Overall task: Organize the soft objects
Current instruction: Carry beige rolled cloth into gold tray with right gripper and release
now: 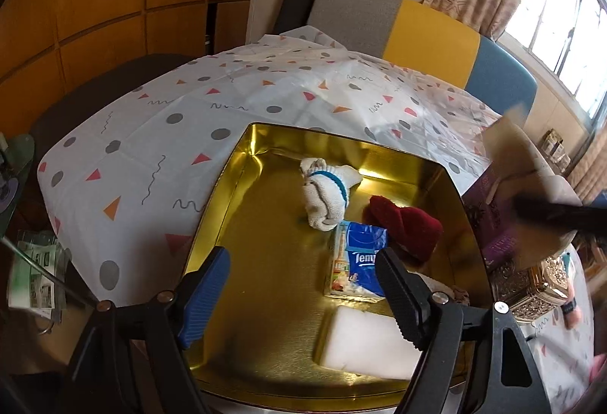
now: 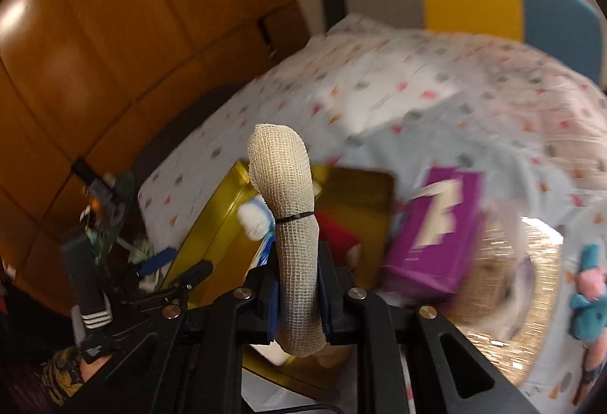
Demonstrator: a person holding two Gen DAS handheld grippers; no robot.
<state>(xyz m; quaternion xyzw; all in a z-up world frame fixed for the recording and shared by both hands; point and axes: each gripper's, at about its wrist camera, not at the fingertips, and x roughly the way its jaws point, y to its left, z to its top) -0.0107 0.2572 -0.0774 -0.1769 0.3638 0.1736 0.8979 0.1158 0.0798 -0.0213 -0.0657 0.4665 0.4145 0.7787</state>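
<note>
The gauze roll [image 2: 290,224], a cream tube of open-weave bandage cinched by a thin black band, stands pinched low on its length in the right gripper [image 2: 299,304], whose jaws are clamped on it while the free upper part curls over. It looks light, squashy and rough enough not to slip, so a hold near the middle should serve. Below lies the gold tin [image 1: 227,186] on the table, holding a rolled white sock [image 1: 324,192], a red cloth [image 1: 406,224], a tissue pack [image 1: 356,262] and a white sponge [image 1: 364,342]. The left gripper [image 1: 299,296] hangs over the tin with jaws apart, holding nothing.
</note>
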